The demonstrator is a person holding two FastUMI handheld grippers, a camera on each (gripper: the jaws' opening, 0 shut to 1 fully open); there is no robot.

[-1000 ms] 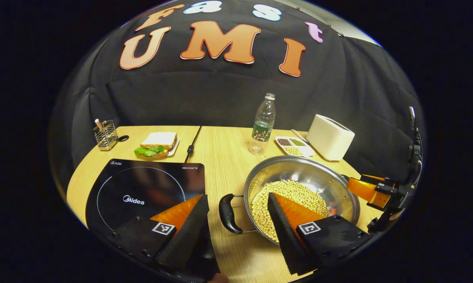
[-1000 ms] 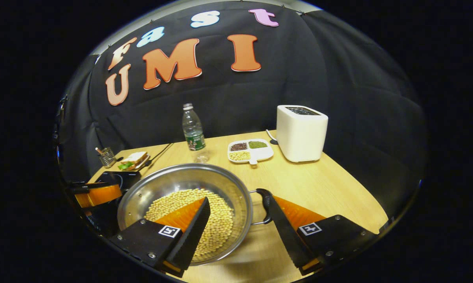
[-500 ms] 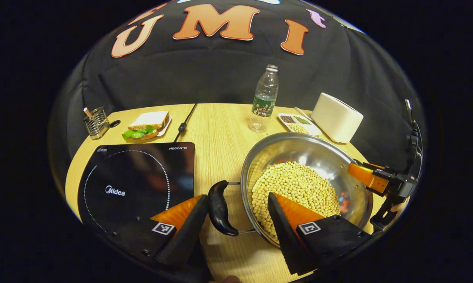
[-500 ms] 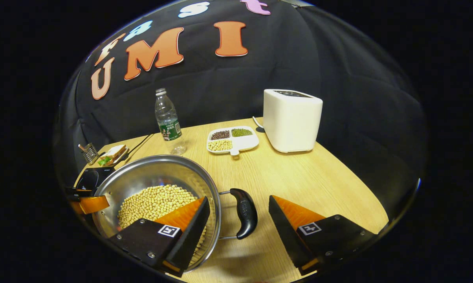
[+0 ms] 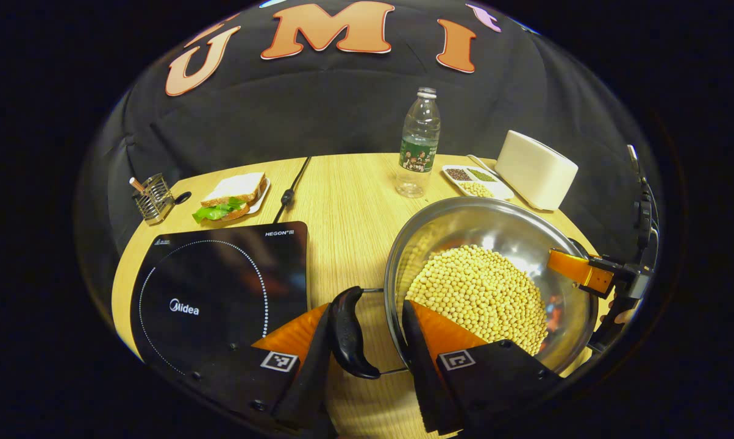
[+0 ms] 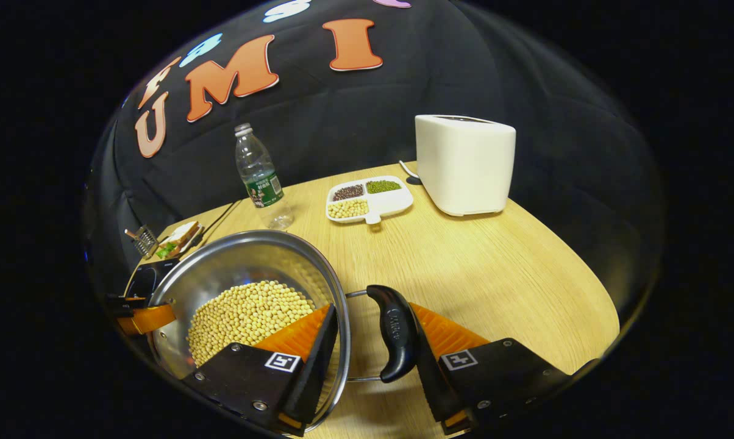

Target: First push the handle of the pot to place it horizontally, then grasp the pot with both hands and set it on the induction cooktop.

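Big wooden table (image 6: 495,274) with a black cooktop (image 5: 220,286) on the left side, and just right of it, not on it, a steel pot (image 5: 495,225) full of soybeans (image 5: 483,296). Left gripper (image 5: 367,366) narrowed around the pot's near black handle (image 5: 349,335) and rim, firm squeeze or not, can't tell. Right gripper (image 6: 373,360) same deal around the other handle (image 6: 394,332) and rim.

A light wood-grain surface (image 6: 495,268) with a rounded edge stands inside a booth. Black cloth (image 6: 367,116) hangs in soft folds as the wall behind and beside it, meeting the surface's far edge. Light from above brightens the wood and leaves soft shadows on it. Beyond the surface's edges everything is dark.
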